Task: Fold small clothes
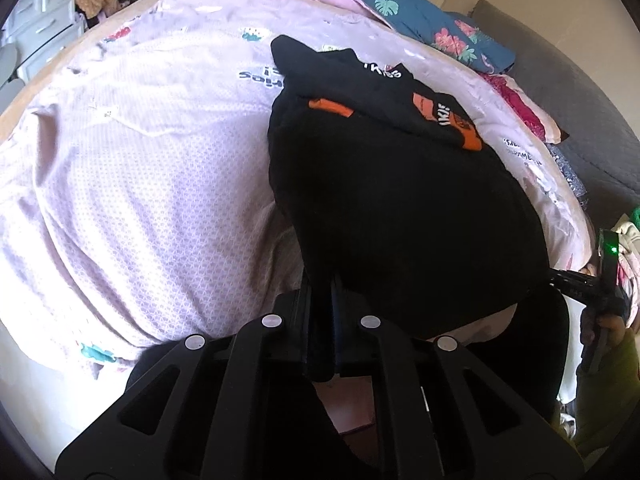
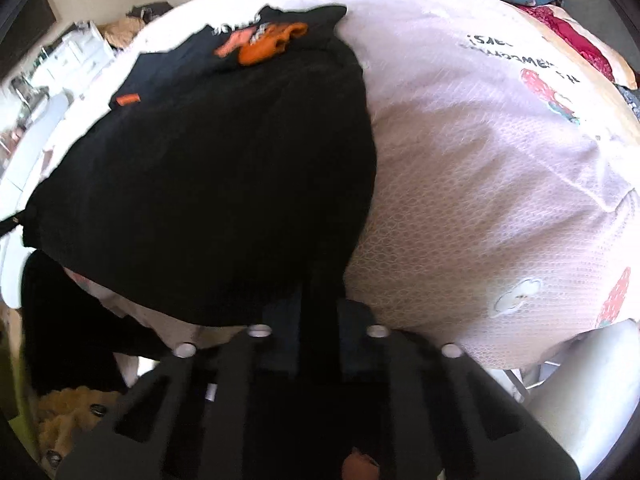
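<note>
Two grippers have hold of the near hem of one black garment (image 1: 400, 208), and that shared edge is what the coming fold turns on. Nearest the lens in the left wrist view, the left gripper (image 1: 322, 292) has its jaws pinched together on the hem's left corner, the cloth rising straight out from between them. In the right wrist view the right gripper (image 2: 320, 292) is likewise closed on the hem's right corner, dark fabric bunched between its fingers. The right gripper also shows at the far right edge of the left view, just past the garment's corner. From both grips the garment runs directly away from the jaws, its long axis pointing up the bed (image 1: 140, 184), with the hem lifted a little off the pale pink patterned sheet. Farther along lie an orange label (image 1: 331, 108) and then the orange and white print (image 2: 264, 42) at the far end, where the cloth is partly doubled over. Neither hand looks nearer than the other; I judge the next move to be carrying both corners forward together toward that far printed end. Beyond it, floral pillows (image 1: 420, 20) sit well apart.
</note>
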{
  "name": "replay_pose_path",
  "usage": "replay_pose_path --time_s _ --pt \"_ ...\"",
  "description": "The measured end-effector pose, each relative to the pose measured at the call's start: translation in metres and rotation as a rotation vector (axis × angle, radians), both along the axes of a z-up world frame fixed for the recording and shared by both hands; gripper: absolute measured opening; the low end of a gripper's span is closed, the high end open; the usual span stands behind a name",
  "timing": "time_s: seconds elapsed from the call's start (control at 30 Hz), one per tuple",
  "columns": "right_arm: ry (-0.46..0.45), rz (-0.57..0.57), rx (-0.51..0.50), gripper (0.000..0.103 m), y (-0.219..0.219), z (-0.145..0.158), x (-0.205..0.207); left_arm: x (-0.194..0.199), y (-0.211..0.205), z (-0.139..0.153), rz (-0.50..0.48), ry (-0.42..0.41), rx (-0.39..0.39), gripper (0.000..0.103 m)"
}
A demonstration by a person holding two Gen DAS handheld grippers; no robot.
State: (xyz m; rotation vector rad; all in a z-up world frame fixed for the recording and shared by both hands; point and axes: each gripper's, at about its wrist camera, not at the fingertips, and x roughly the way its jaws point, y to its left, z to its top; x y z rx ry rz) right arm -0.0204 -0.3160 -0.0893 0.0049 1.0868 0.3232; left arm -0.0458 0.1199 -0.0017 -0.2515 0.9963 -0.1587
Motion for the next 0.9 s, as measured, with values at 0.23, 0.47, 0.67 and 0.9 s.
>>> replay_pose_path --time_s 0.23,0.47,0.67,0.9 --pt "-0.143 0.017 0.080 0.008 -0.003 0.044 -0.007 0.005 0.005 0.012 0.031 -0.039 -0.033 0.002" --pt "-0.320 -0.016 0.148 0.008 -0.014 0.088 0.001 0.013 0.008 0.031 0.061 -0.103 -0.043 0.002" --pt "-0.371 -0.082 0.195 0.008 -0.027 0.104 0.015 0.021 0.011 0.044 0.083 -0.148 -0.041 0.002" --pt "-0.416 -0.096 0.214 0.008 -0.026 0.115 0.019 0.023 0.010 0.052 0.093 -0.170 -0.028 0.002"
